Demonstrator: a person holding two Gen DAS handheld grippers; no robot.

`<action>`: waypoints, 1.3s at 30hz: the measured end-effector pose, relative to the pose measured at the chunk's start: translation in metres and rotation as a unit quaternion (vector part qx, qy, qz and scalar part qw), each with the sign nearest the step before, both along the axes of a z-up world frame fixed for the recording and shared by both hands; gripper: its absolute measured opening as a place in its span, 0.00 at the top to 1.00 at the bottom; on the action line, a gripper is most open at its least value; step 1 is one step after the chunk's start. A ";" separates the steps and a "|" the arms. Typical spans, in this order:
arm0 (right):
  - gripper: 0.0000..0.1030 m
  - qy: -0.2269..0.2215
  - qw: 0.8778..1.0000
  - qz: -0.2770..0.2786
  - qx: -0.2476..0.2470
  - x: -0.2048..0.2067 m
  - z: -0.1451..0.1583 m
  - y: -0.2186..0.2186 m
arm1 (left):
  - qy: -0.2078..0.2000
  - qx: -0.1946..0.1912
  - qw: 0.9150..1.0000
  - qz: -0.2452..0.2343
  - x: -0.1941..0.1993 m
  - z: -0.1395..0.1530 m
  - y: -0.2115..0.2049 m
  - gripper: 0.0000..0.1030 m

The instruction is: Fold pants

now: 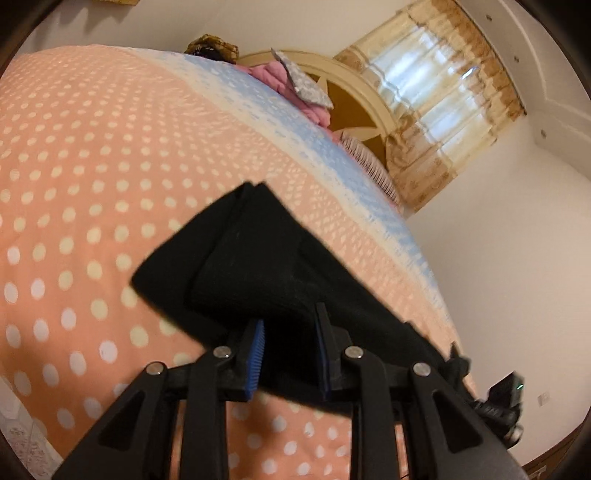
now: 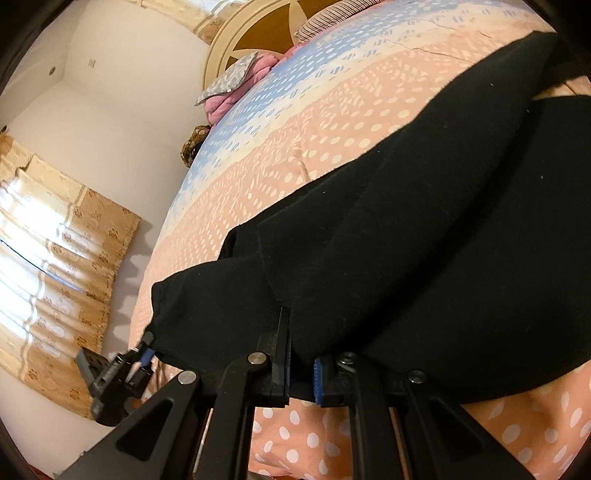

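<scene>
Both tongs grip the near edge of a pair of black, soft knit pants (image 2: 406, 229) lying on a bed's peach, white-dotted quilt (image 1: 74, 184). The left tongs (image 1: 290, 354) stand narrowly parted, blue pads pinching a bunched fold; the right tongs (image 2: 301, 369) are nearly closed on the cloth's hem. In the right wrist view the pants' long axis runs from lower left to upper right, away from both tongs, which sit close together. Bare quilt beyond, toward the cream-and-brown headboard (image 2: 258, 29), leaves room to carry the edge forward.
</scene>
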State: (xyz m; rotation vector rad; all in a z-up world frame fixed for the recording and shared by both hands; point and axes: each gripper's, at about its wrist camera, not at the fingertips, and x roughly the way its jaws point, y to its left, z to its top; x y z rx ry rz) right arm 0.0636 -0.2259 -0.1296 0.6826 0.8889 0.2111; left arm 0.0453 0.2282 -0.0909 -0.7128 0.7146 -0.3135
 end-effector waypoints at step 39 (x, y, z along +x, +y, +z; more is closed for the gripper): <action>0.90 0.013 0.998 -0.009 0.066 0.002 -0.012 -0.015 | 0.016 -0.148 0.988 -0.038 0.011 -0.014 0.023 0.75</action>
